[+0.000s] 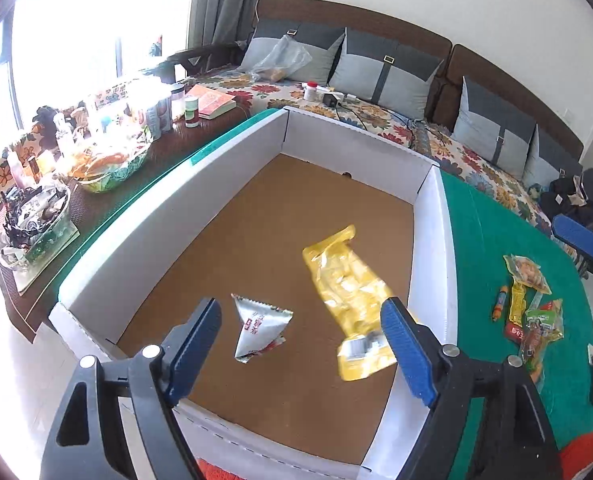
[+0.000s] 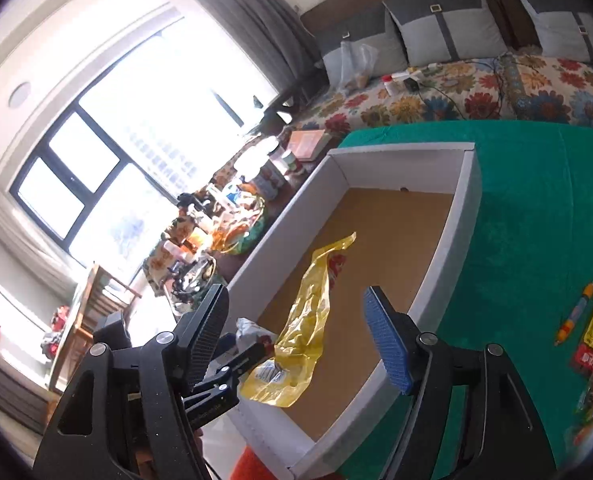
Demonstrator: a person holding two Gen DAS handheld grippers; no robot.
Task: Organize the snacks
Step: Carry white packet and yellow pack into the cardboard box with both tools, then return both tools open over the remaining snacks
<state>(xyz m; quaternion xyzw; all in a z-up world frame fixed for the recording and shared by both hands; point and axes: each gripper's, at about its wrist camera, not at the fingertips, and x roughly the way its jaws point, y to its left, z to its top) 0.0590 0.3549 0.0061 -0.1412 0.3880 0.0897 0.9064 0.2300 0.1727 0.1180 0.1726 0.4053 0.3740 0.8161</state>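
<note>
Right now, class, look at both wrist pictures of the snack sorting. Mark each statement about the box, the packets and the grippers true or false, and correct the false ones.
1. The yellow packet lies inside the white box. True.
2. The silver packet lies on the green cloth. False: it is in the box, beside the yellow packet.
3. More snacks wait on the green cloth outside the box. True.
4. The left gripper is shut on the silver packet. False: its jaws are open and hold nothing.
5. The right gripper grips the yellow packet. False: it is open and empty.
</note>
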